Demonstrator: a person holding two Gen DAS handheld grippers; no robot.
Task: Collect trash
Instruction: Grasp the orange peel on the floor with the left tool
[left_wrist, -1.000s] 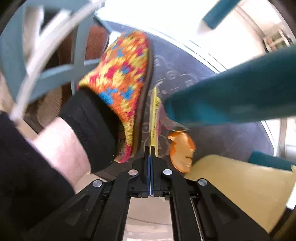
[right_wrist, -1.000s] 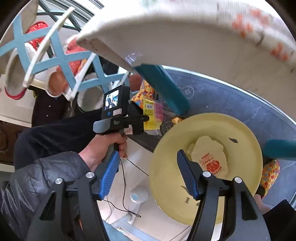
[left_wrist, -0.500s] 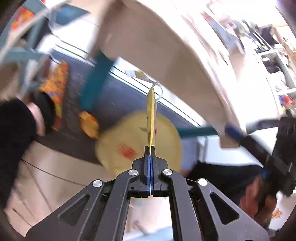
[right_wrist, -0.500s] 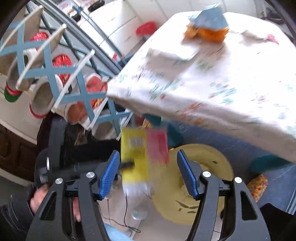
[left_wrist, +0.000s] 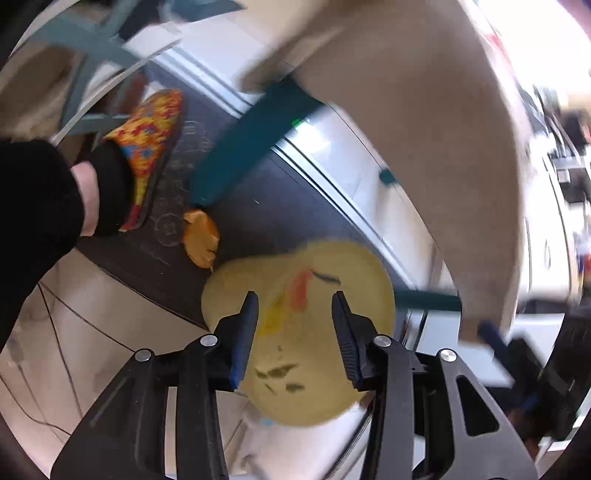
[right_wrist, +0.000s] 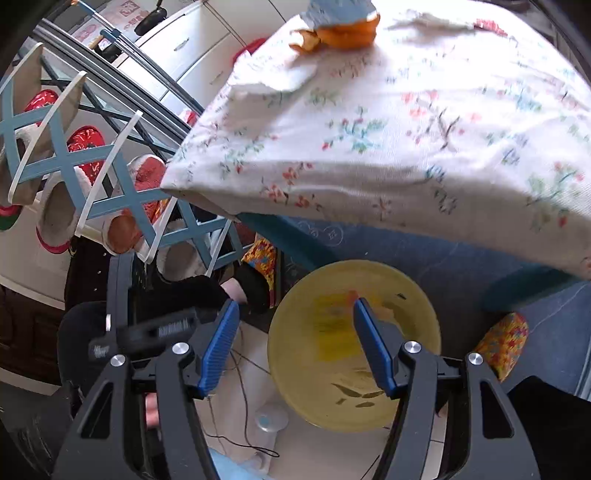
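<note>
Dark blue matting (left_wrist: 236, 221) lies under the cloth-covered table (right_wrist: 424, 122). Below our left gripper (left_wrist: 295, 314), whose jaws have just been opening and hold nothing, the yellow wrapper (right_wrist: 332, 328) sits blurred inside the yellow basin (right_wrist: 417, 314). Our right gripper (right_wrist: 295, 332) hovers above it, jaws apart. An orange peel (left_wrist: 201, 238) lies beyond the basin.

A bench (right_wrist: 424, 140) draped in a white floral cloth (right_wrist: 369, 166) stands on teal legs (left_wrist: 243, 147) over a dark blue rug (right_wrist: 424, 251). Beyond the rug lies pale tiled floor (left_wrist: 92, 314). Left of the bench, a blue lattice rack (right_wrist: 66, 155) holds slippers, with white cabinets (right_wrist: 192, 48) behind it in bright daylight.
</note>
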